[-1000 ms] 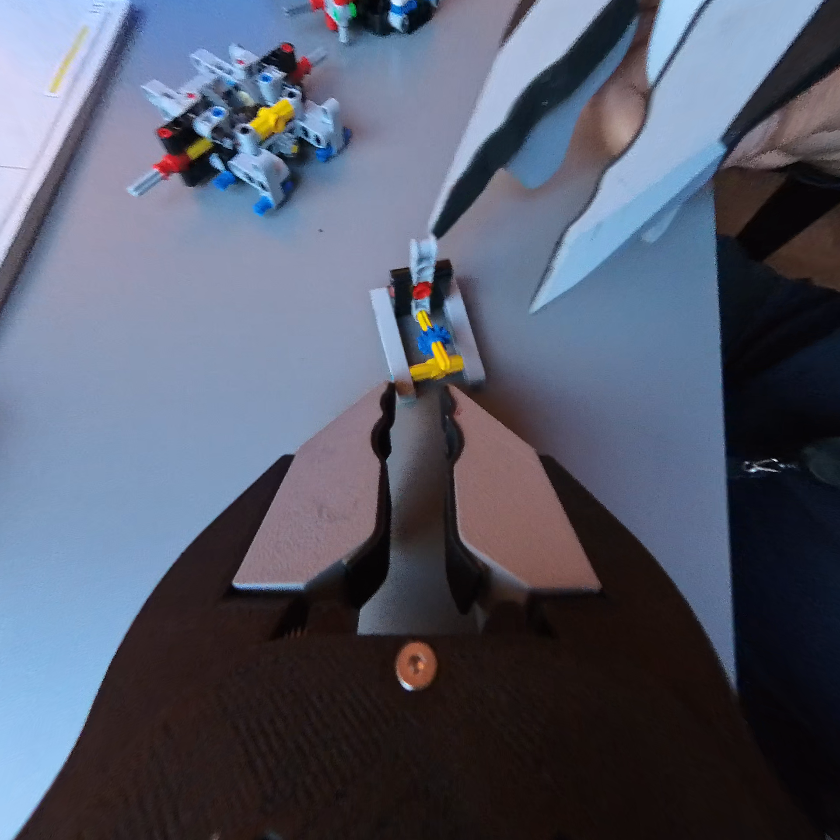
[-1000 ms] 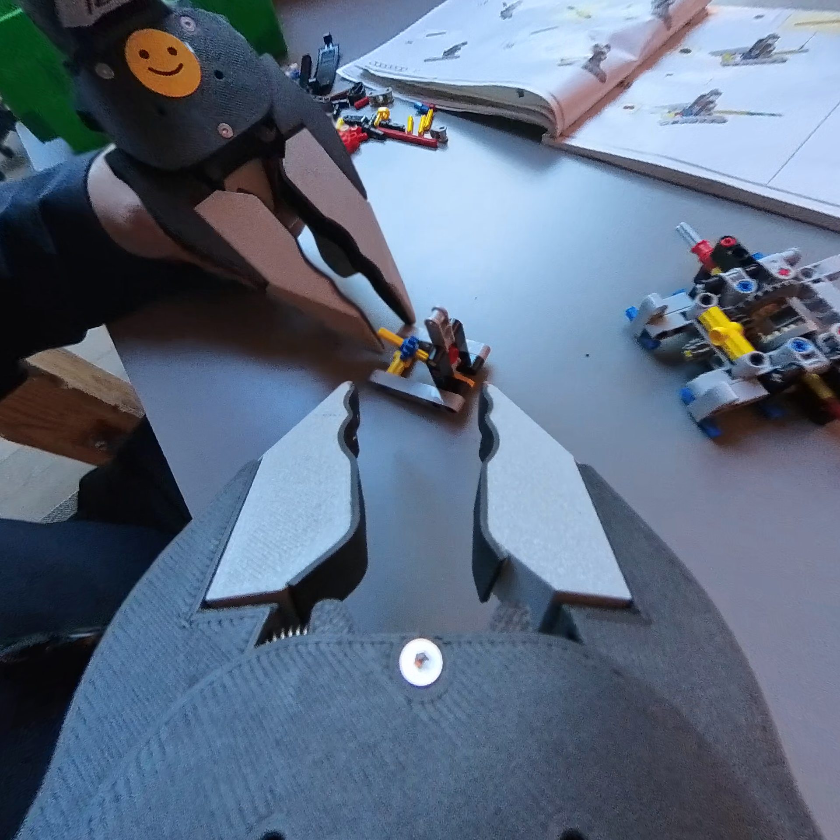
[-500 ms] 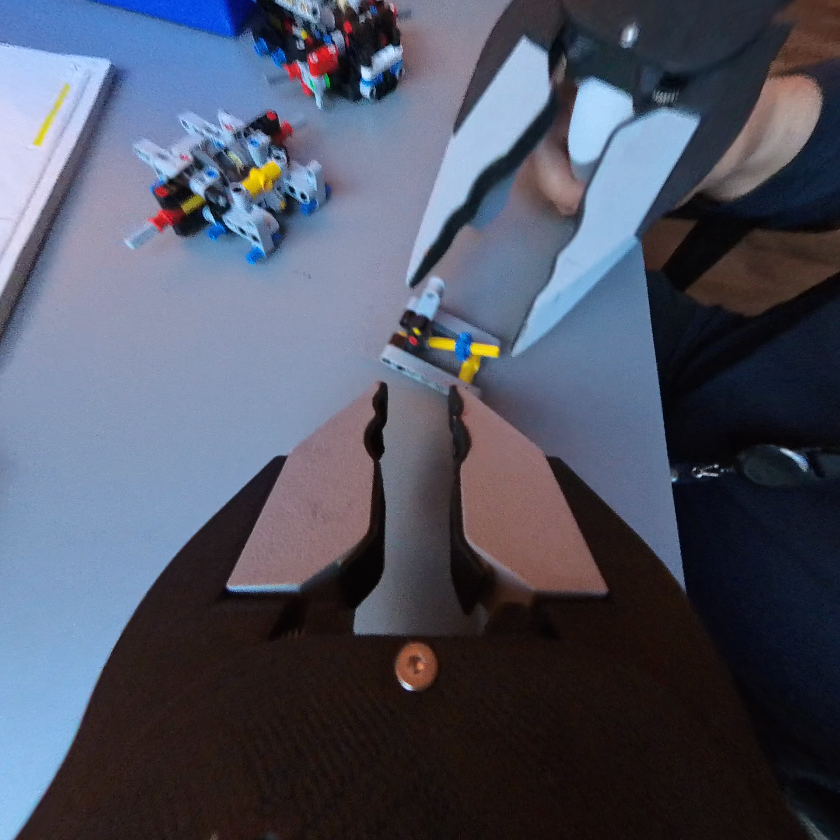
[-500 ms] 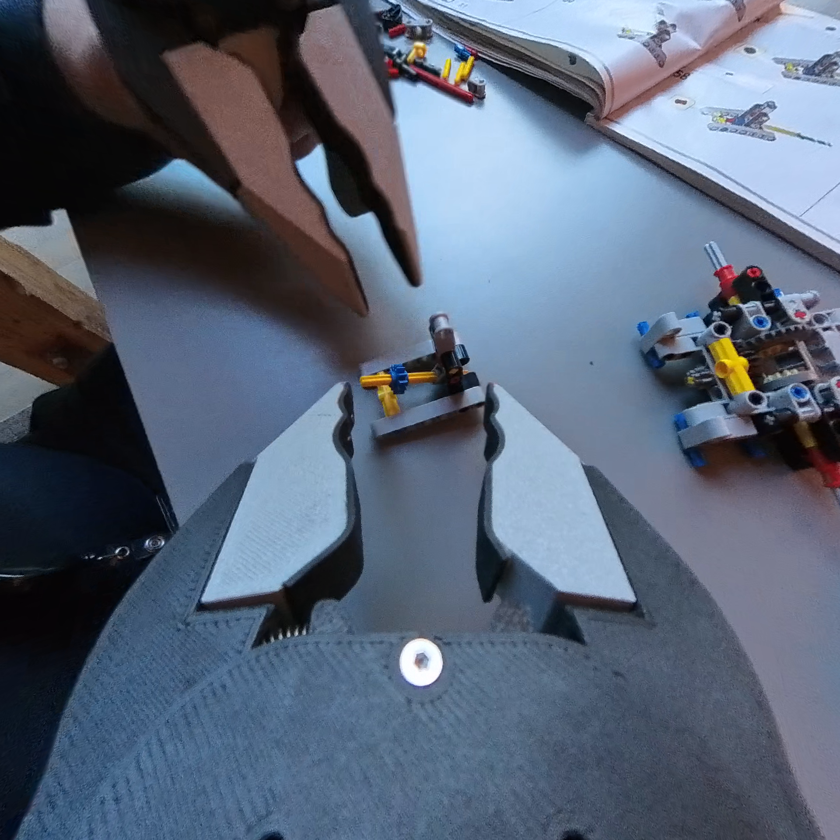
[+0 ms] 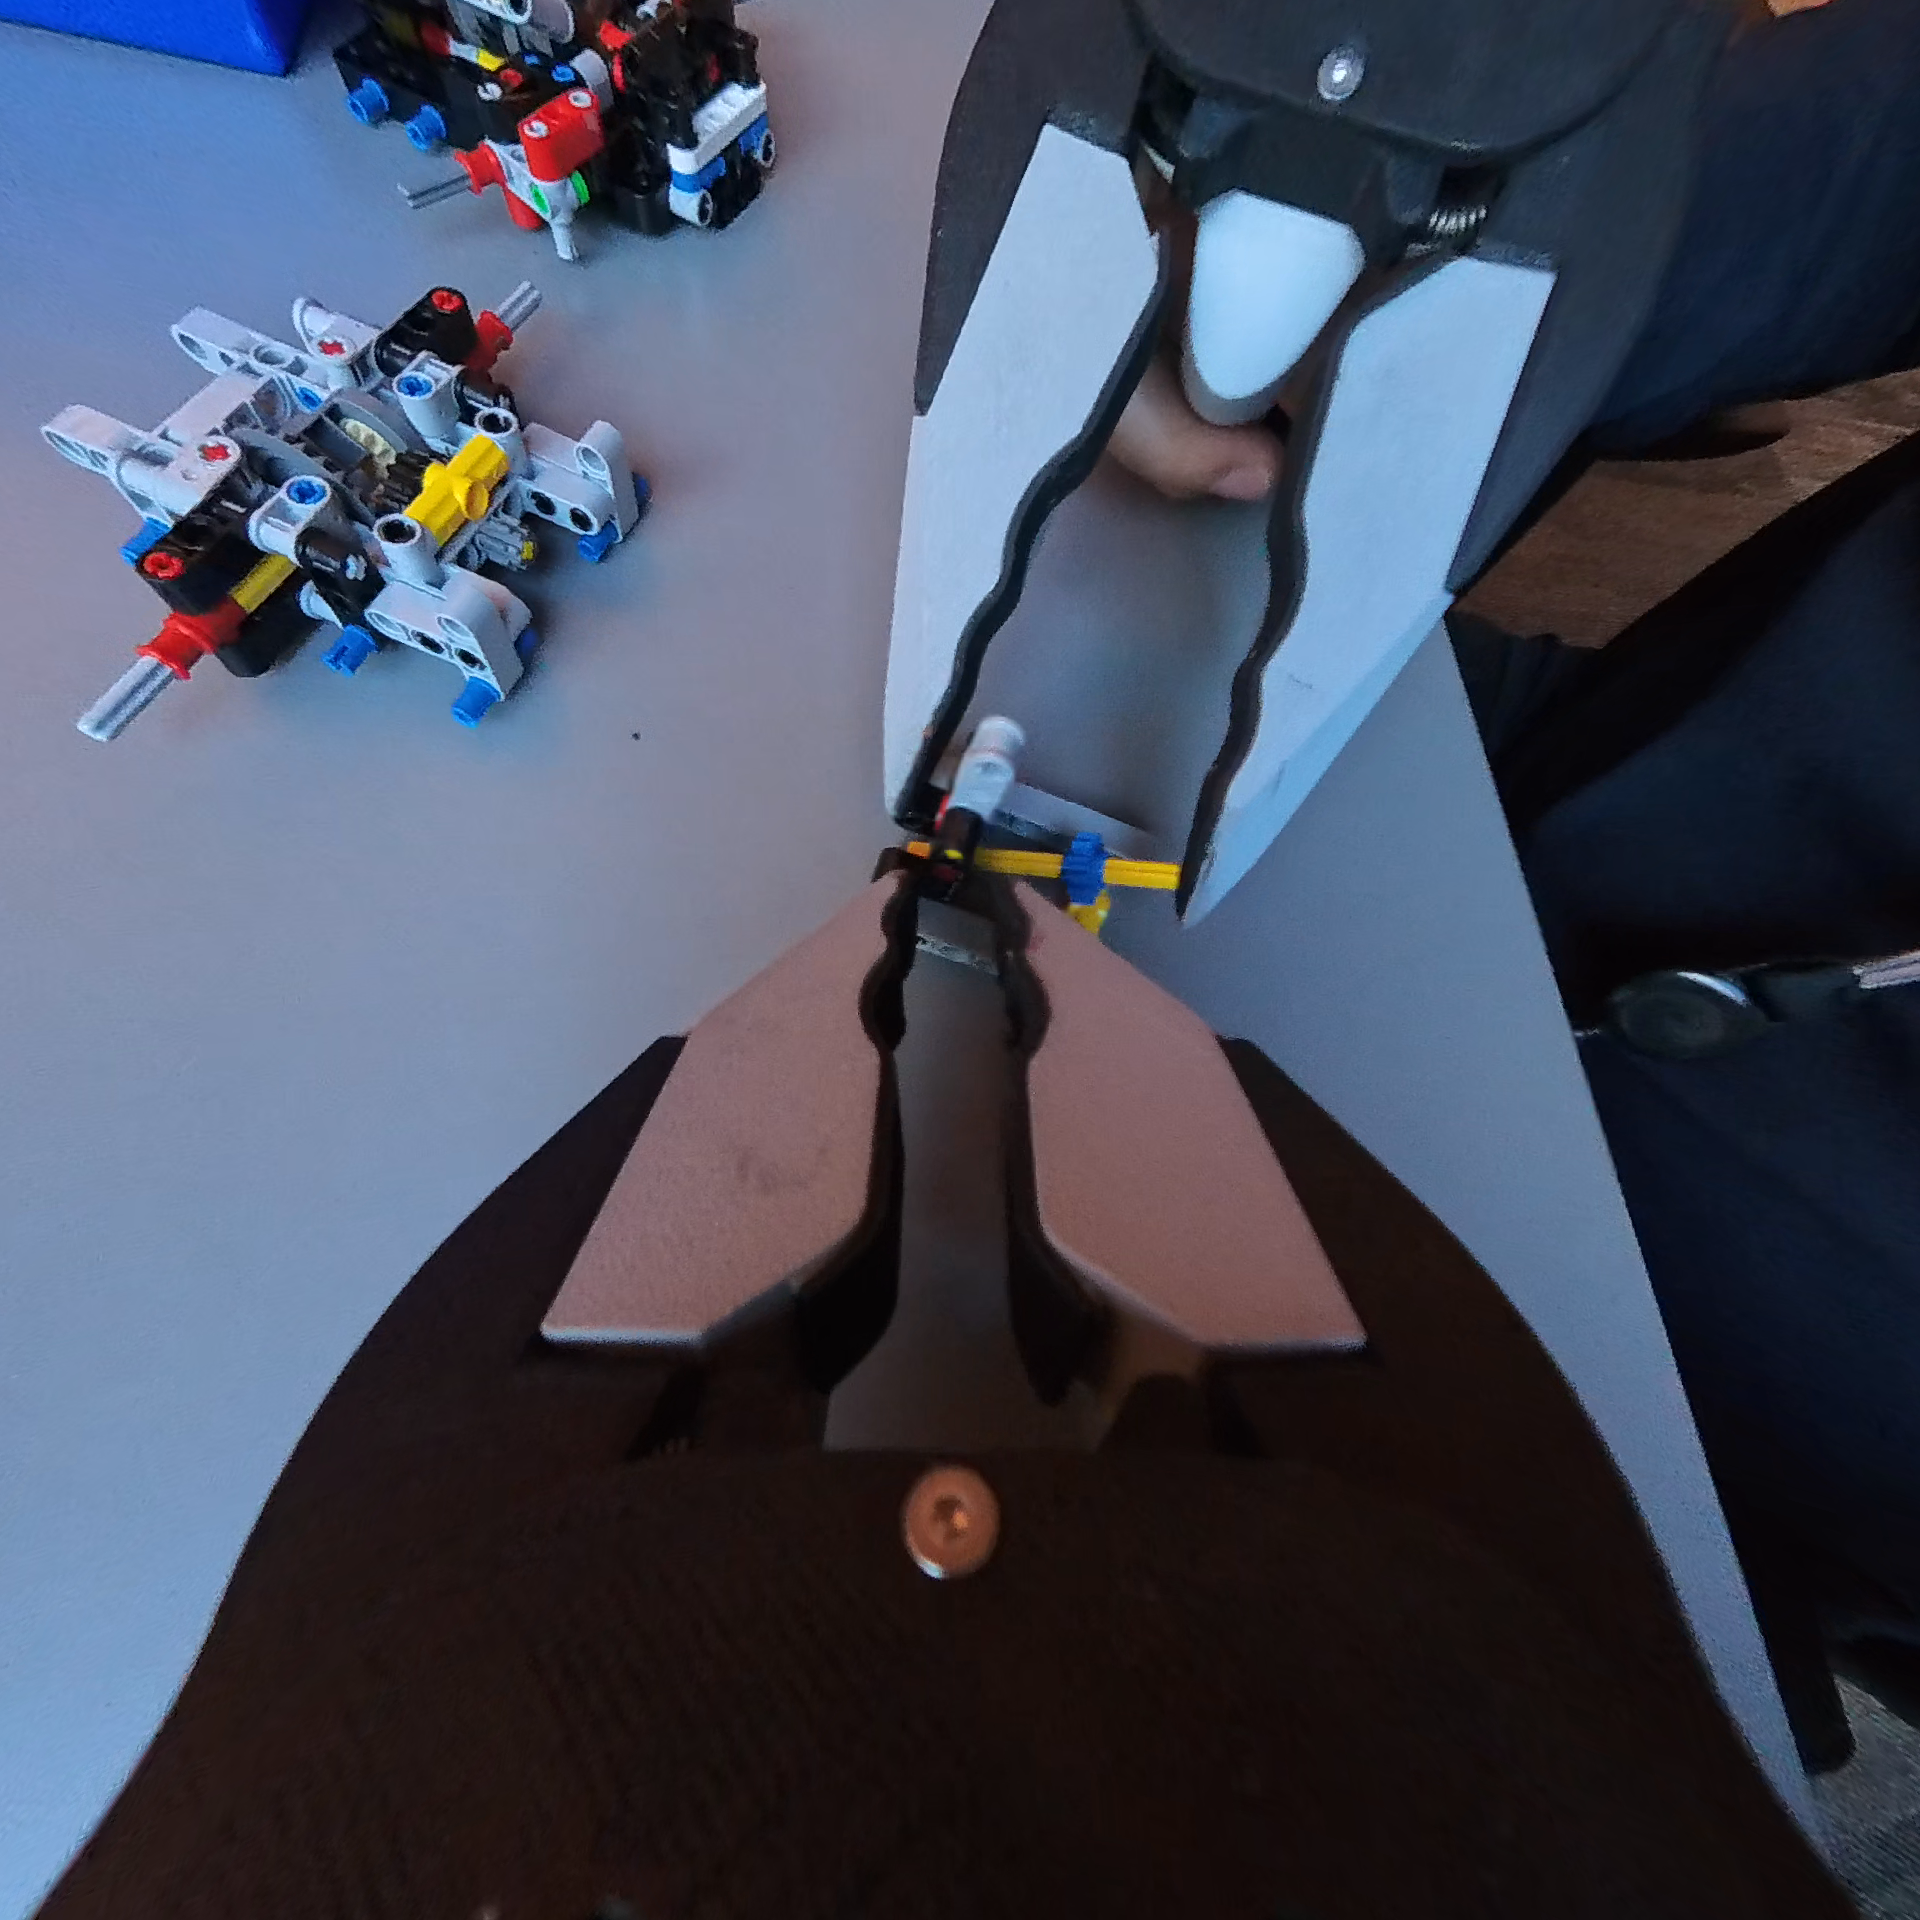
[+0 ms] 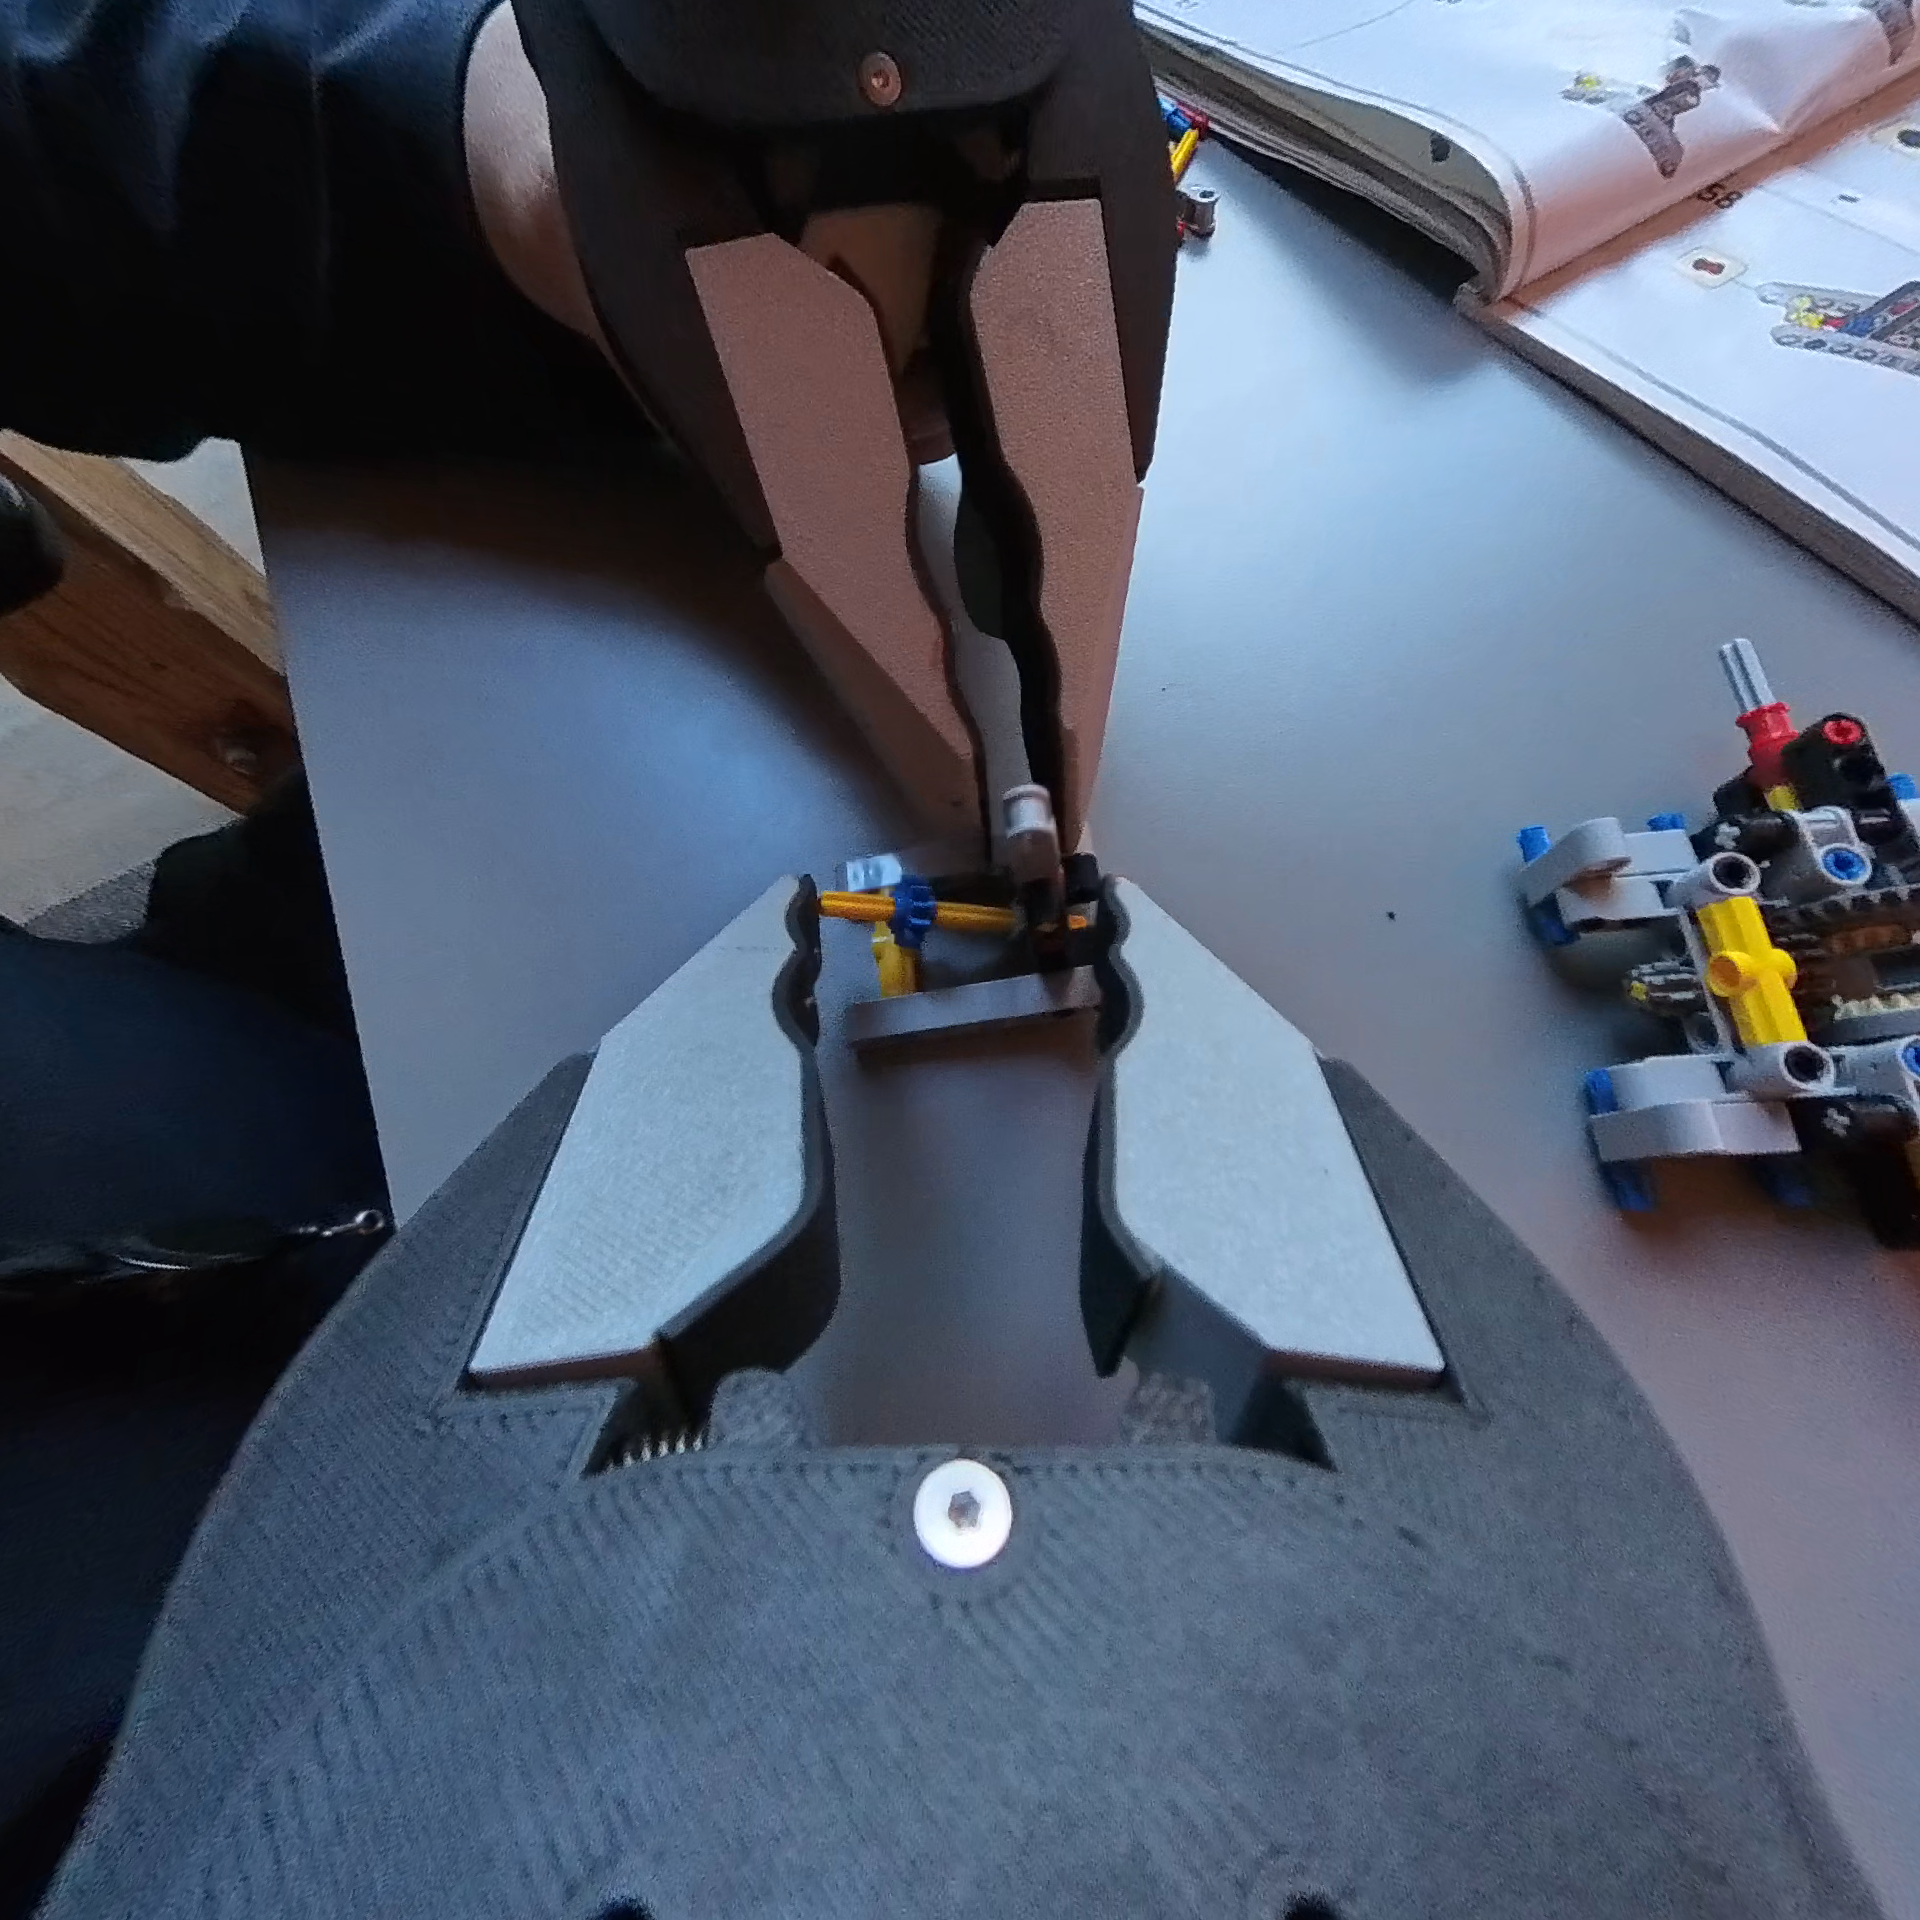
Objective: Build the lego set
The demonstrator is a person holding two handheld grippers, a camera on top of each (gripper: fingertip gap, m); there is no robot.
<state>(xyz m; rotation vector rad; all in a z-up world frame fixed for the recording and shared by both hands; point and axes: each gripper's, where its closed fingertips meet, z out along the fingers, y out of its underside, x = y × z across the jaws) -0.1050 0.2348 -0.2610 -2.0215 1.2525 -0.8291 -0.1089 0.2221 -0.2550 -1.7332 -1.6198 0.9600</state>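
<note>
Assembly of small plastic building pieces (image 5: pixel 997 862), lying on the grey table (image 5: pixel 312 1039) close to its near edge, just in from the side where the person sits: grey beams, a black block at one end, an upright grey peg, and a yellow axle carrying a blue gear. Judged light, stiff and hard, smooth enough to slip, with push-fit joints likely to pop apart or twist under a skewed squeeze. Best taken by the black block or the flat grey beam, not by the thin axle or the gear. Spanned end to end by the right gripper (image 6: pixel 956 914), set at middling width, one pad against the axle's tip and the other against the black end. Pinched at that black end by the left gripper (image 5: pixel 951 904), drawn narrow, tips on either side of the block below the peg. Farther toward the table's middle, a larger grey, black and yellow model (image 5: pixel 332 509); beyond it another model (image 5: pixel 582 114) and a blue box corner (image 5: pixel 156 31); along the far side an open booklet (image 6: pixel 1558 156) and loose pieces (image 6: pixel 1195 156). Blurred at the fingertips, so exact pad contact hard to read; underside of the assembly hidden; booklet and both models cut off by the frame.
</note>
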